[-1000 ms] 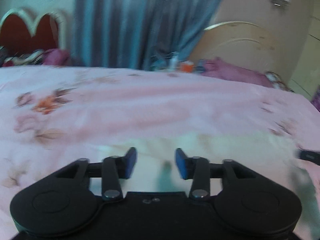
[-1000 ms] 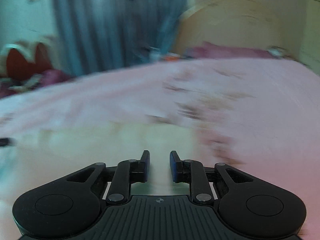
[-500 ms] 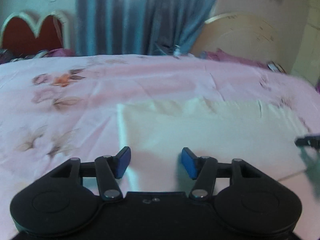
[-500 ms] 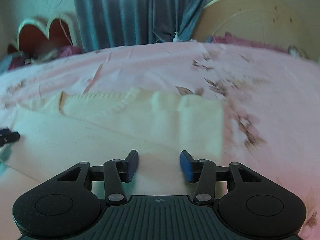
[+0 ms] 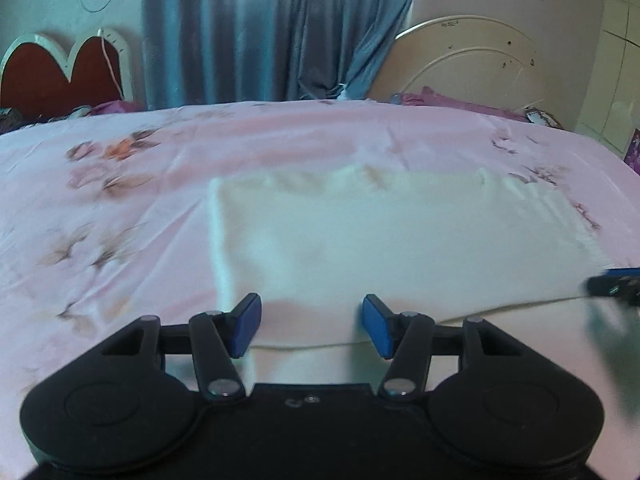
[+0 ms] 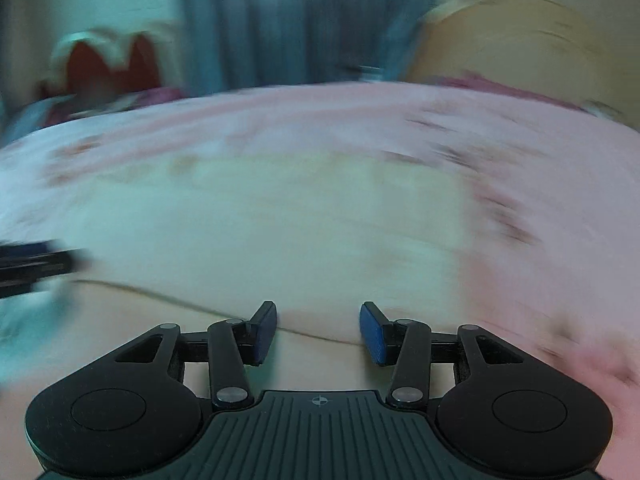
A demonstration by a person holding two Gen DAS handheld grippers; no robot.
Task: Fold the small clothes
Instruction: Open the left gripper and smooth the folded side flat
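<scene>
Holding both tongs, left [image 5: 311,326] and right [image 6: 318,332], half open and empty over a soft, light cream garment [image 5: 380,232] on the bed [image 5: 120,184], we would pinch its near hem corners

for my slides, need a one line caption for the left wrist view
Left gripper, jaws open and empty, above the near edge of a cream garment on a pink floral bedsheet.

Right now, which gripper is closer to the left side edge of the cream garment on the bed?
Left. The left gripper hovers by the cream garment's near left corner. The right gripper hovers over its near edge toward the opposite side.
</scene>
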